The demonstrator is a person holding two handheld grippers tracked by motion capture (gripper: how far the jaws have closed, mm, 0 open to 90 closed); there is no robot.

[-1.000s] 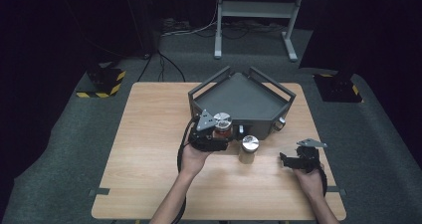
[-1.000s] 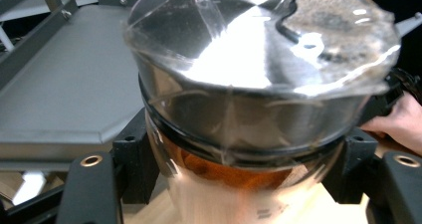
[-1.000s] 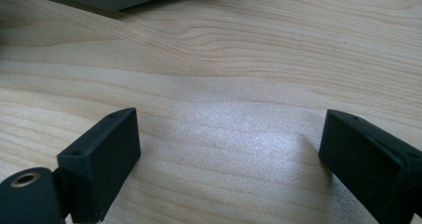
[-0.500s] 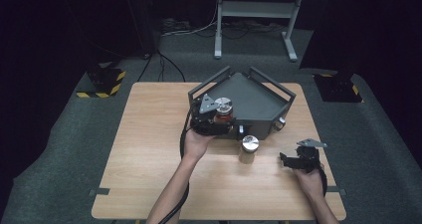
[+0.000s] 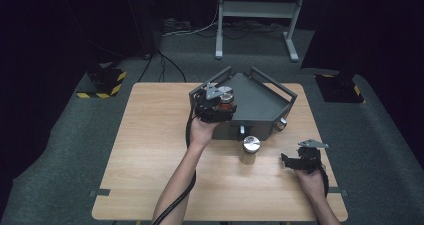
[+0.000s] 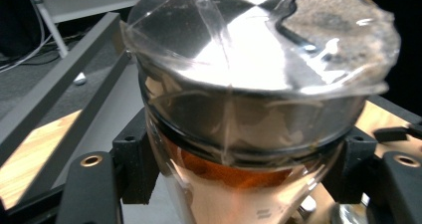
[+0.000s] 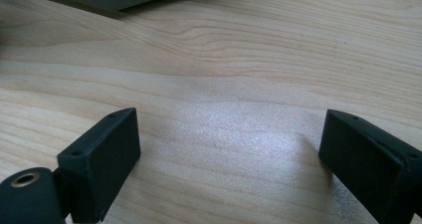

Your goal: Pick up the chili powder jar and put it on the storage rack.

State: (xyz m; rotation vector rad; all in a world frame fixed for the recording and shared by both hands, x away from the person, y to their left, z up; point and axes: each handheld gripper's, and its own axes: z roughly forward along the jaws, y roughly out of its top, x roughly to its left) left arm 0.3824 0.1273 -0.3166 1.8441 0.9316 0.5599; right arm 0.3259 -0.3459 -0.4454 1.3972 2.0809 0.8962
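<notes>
The jar [image 6: 249, 99] you hold is a clear one with a shiny metal lid and amber-brown contents. It stands upright, long axis vertical, with your left gripper [image 5: 216, 106] clenched on its body just under the lid, a black jaw pressing each side. In the high view it hangs over the near-left corner of the grey tray [image 5: 260, 102], above the tray's rim rather than on its floor; whether the base touches anything, you cannot tell from here.

The coming move looks like setting it down inside the tray, so what matters is this: the tray floor lies ahead of and below your jaws, and the jar must clear the raised rail before it goes down. Keep it upright on the way.

A second jar [image 5: 250, 149], also metal-lidded, stands on the table [image 5: 150, 150] just in front of the tray, between your two hands. Your right gripper [image 5: 292, 161] is the nearer one to it. That gripper rests low over bare wood, jaws spread wide with nothing between them, and the jar lies to its left, apart from the jaws.
</notes>
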